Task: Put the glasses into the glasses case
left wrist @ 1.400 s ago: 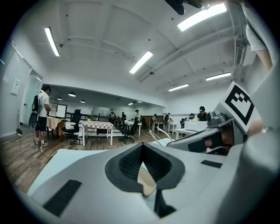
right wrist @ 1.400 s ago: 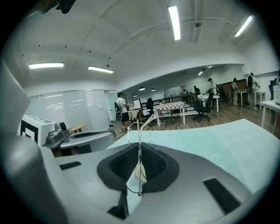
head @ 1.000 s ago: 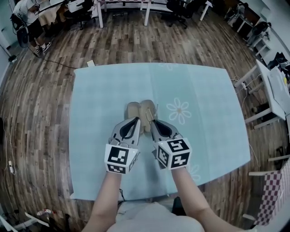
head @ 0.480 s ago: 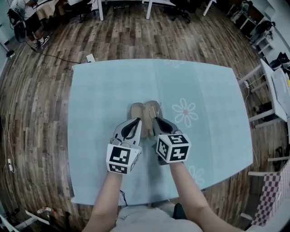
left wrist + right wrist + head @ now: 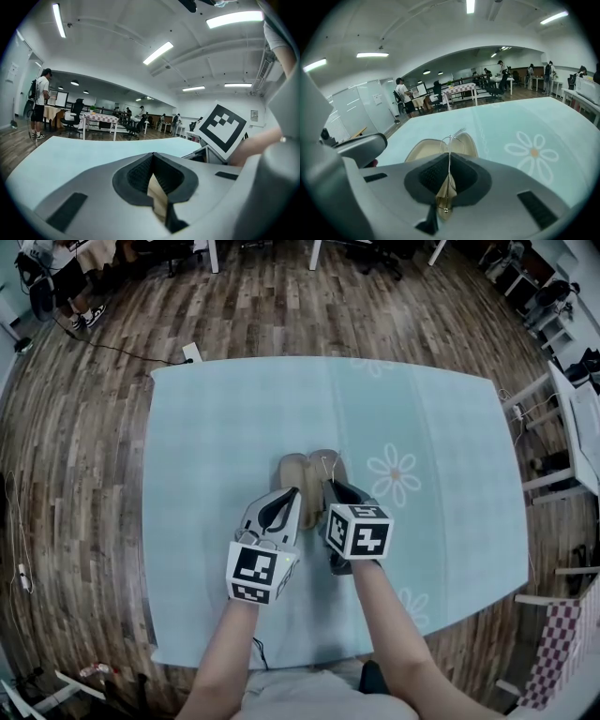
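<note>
The tan glasses case lies open on the light blue tablecloth, its two halves side by side. My left gripper has its jaws together on a tan edge of the case, at the case's near left side. My right gripper holds thin wire-frame glasses edge-on between its pads, and its jaws are closing on them. The frame sticks up out of the right gripper just above the open case. In the head view the glasses show only as a faint wire over the case's right half.
A flower print lies on the cloth right of the case. Wooden floor surrounds the table. White furniture stands to the right. People and desks are at the far end of the room.
Both grippers have sunk toward the table. The right one has come down and tipped forward with the glasses, closer over the open case. The left stays at the case's near edge.
</note>
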A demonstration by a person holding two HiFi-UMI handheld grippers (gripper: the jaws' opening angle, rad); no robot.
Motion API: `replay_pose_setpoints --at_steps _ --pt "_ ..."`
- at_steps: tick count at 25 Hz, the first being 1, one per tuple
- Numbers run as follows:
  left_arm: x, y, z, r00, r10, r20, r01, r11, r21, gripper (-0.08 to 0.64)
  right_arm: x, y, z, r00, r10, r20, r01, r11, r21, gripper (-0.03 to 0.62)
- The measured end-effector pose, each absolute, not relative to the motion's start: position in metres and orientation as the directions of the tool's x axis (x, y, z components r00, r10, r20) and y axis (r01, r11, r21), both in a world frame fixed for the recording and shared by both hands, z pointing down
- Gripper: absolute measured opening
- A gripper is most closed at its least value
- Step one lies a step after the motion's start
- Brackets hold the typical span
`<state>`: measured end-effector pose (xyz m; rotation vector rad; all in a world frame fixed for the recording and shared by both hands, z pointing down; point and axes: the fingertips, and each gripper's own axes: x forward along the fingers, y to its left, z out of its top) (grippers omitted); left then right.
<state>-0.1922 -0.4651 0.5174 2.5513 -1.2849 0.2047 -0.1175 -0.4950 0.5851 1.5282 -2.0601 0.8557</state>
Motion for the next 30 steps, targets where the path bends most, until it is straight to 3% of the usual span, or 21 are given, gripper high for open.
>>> replay_pose_setpoints --at_steps 12,14,22,26,30 --pt "-0.198 -0.472 0.519 0.576 -0.776 0.256 -0.817 -0.540 0.201 0.008 -0.112 -0.498 0.605 -0.216 -0.605 0.766 -0.975 0.179 -0.134 0.023" --pt "-0.199 -0.472 0.518 0.572 -0.780 0.256 -0.820 -0.537 0.197 0.008 -0.115 -0.498 0.604 -0.226 -0.607 0.762 -0.973 0.175 -0.150 0.088" --pt "-0.208 -0.466 0.511 0.545 -0.799 0.254 -0.838 -0.516 0.176 0.008 -0.119 -0.493 0.590 -0.266 -0.625 0.734 -0.964 0.168 -0.206 0.135" --pt "-0.209 -0.463 0.504 0.543 -0.803 0.245 -0.839 -0.517 0.166 0.008 -0.120 -0.486 0.583 -0.287 -0.633 0.719 -0.958 0.176 -0.227 0.133" --pt "-0.207 -0.456 0.493 0.548 -0.804 0.232 -0.837 -0.526 0.152 0.008 -0.119 -0.479 0.570 -0.284 -0.659 0.696 -0.959 0.188 -0.213 0.040"
